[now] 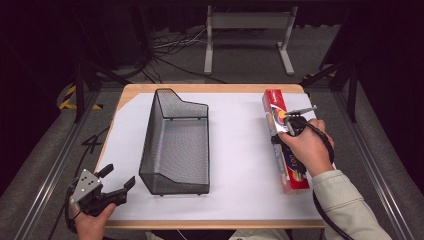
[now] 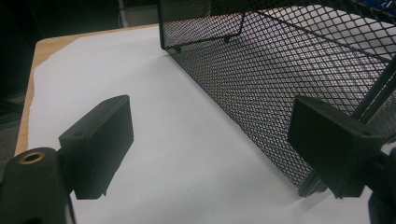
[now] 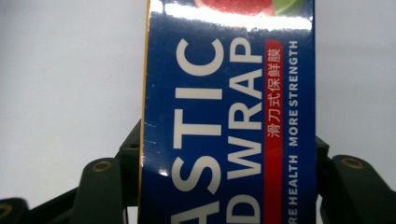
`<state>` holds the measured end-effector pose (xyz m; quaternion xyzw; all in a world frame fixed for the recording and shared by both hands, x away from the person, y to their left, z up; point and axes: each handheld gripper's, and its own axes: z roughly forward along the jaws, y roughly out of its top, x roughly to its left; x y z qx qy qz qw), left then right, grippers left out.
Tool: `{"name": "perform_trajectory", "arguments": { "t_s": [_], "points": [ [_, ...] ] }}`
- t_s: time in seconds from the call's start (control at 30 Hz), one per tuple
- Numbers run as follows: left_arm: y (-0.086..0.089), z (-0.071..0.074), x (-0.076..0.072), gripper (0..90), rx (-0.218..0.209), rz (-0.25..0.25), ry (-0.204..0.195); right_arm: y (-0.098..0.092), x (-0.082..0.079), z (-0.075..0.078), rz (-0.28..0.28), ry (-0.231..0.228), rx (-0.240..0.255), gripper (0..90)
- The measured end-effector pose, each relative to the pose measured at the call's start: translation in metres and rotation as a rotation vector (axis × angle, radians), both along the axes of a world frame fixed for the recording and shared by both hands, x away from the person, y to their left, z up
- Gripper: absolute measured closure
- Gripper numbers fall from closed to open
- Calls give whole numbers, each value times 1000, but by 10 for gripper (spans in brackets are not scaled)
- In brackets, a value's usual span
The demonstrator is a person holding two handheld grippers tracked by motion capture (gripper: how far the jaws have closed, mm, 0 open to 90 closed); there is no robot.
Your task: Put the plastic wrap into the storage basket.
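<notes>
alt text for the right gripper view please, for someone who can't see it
A long blue plastic wrap box with large white lettering runs up the middle of the picture, clamped between the right gripper's two black jaws at the bottom. Behind it lies a plain white table cover.

The left gripper (image 1: 116, 181) is held low in the left hand (image 1: 92, 220), its fingers (image 2: 100, 144) spread wide with nothing between them. The right hand (image 1: 307, 147) wraps the right gripper (image 1: 285, 125) from behind, its fingers (image 3: 128, 154) pressed shut on both sides of a box and pointing downward.
</notes>
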<state>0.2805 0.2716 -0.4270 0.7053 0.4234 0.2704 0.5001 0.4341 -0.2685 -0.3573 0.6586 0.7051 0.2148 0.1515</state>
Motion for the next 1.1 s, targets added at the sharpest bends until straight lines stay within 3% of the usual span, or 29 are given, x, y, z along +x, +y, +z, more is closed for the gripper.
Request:
{"name": "perform_trajectory", "arguments": {
  "t_s": [0.23,0.37,0.6,0.77,1.1],
  "points": [
    [0,0,0,152,1,2,-1,-4,-10,18,20,-61,45,400],
    [-1,0,0,152,-1,3,0,-5,-15,23,39,-72,53,400],
    [-4,0,0,152,35,4,-2,1,-22,35,85,-112,104,399],
    [-4,-1,0,152,41,6,1,18,-23,42,119,-97,149,399],
    [2,-2,-4,153,34,22,-2,63,-19,55,204,-96,183,399]
  ]
}}
